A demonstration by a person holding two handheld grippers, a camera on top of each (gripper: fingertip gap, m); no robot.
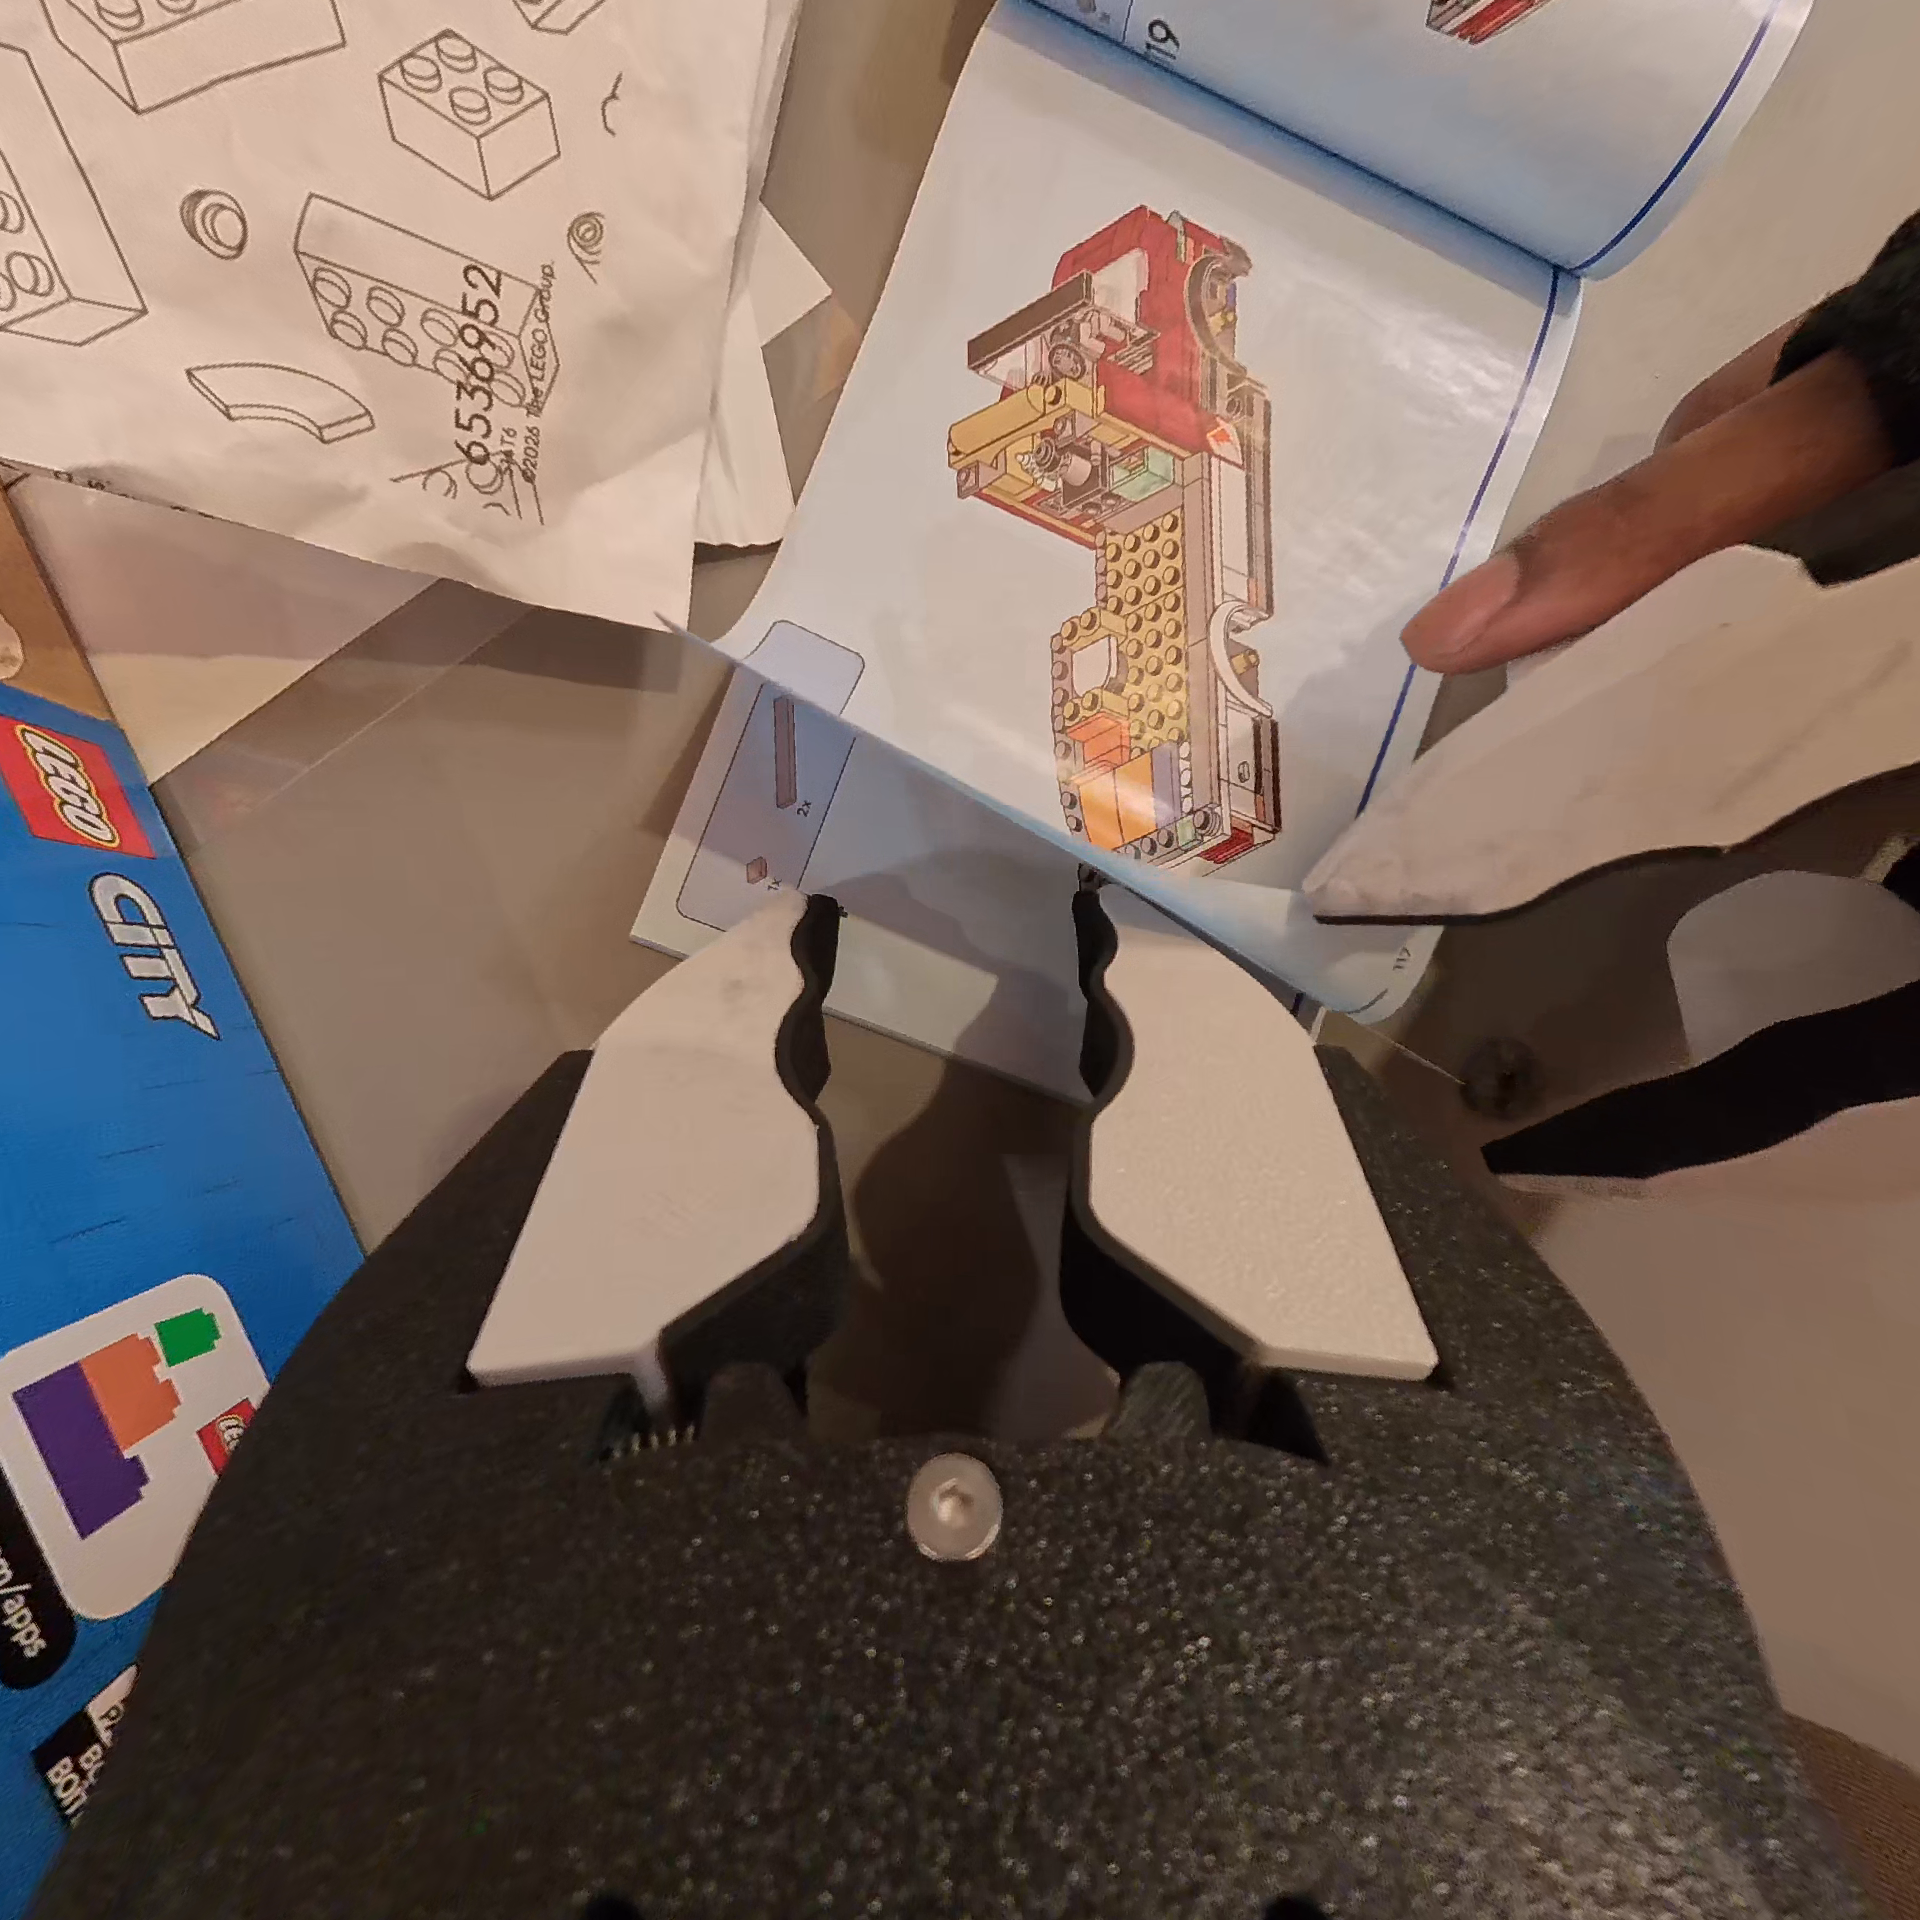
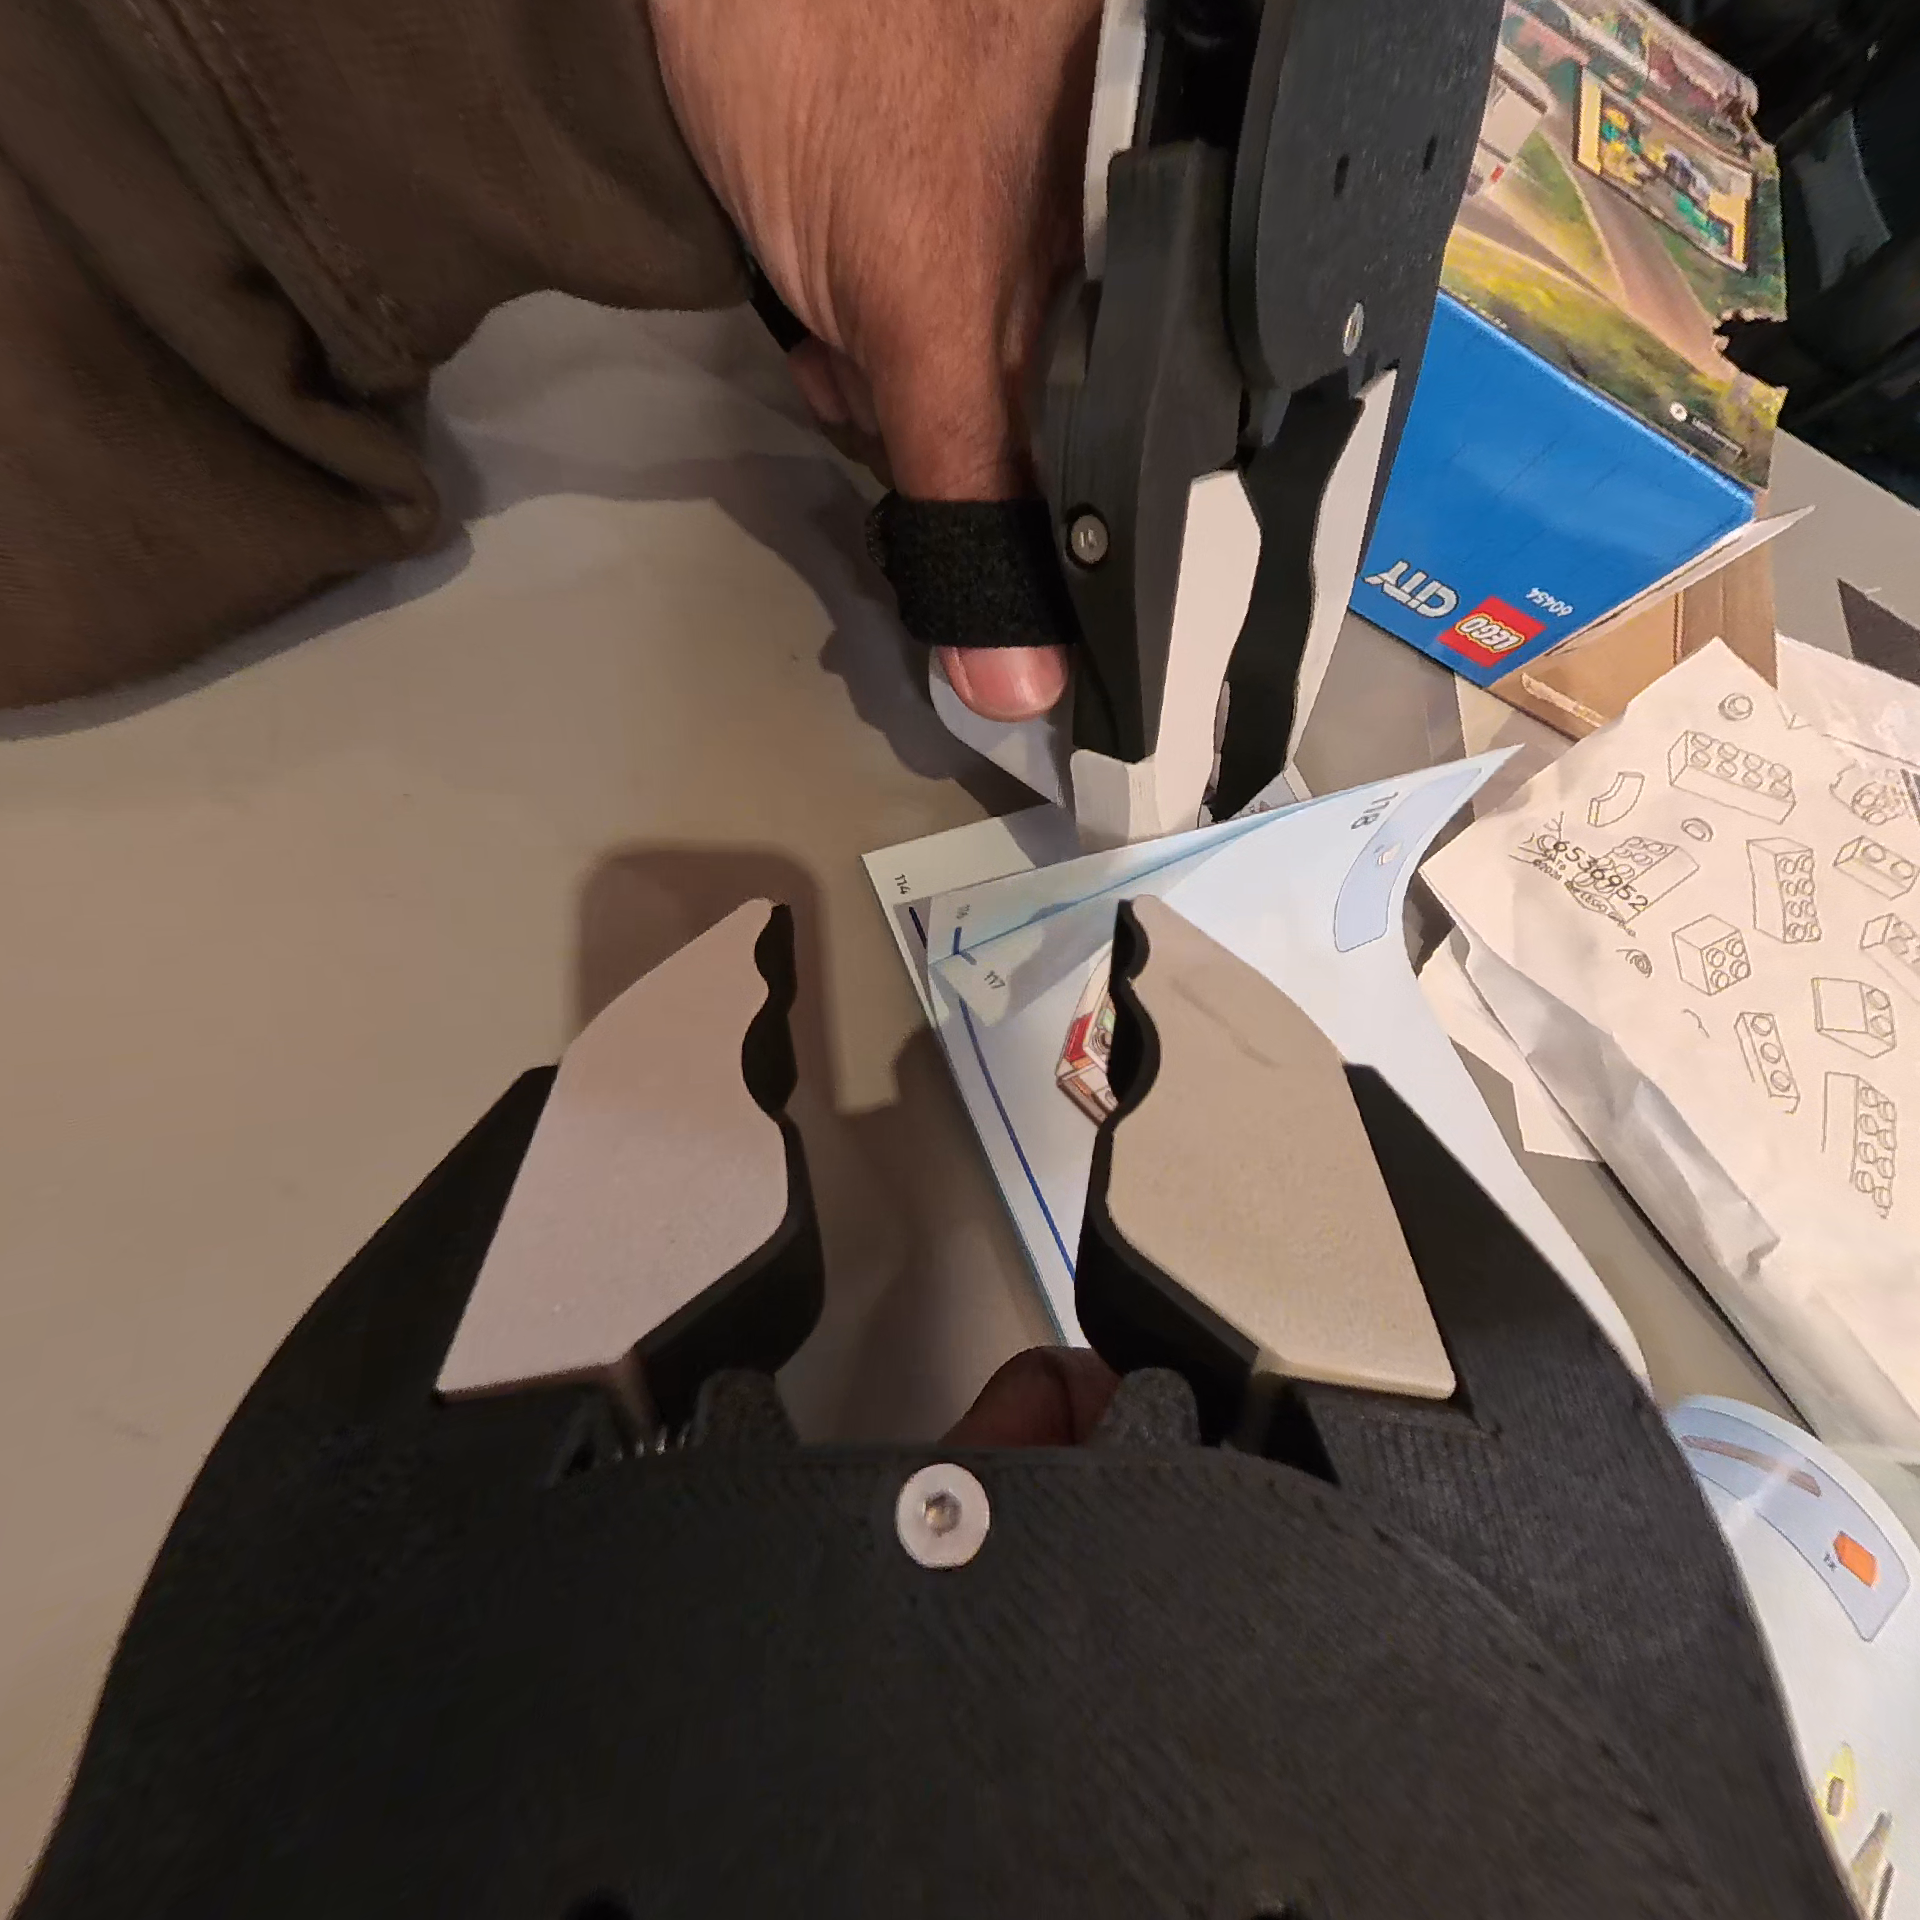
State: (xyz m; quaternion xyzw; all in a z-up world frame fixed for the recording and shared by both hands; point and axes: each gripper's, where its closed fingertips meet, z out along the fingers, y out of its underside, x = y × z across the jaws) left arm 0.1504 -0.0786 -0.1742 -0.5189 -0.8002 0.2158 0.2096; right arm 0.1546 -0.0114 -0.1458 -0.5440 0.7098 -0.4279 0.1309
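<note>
Hobby table: toy-brick box [image 1: 125, 1039], instruction booklet [image 1: 1039, 364]

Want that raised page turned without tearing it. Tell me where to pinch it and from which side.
Probably pinch the raised page of the instruction booklet at its free lower edge, which curls up off the sheets beneath and leaves room for one finger under it. Come in from the open edge, opposite the spine, where the left hand-held gripper sits open, nothing between its fingers.

Pale-blue booklet [image 1: 1039, 343], blue box [image 1: 125, 1091], brick-printed white paper [image 1: 343, 239]
</note>
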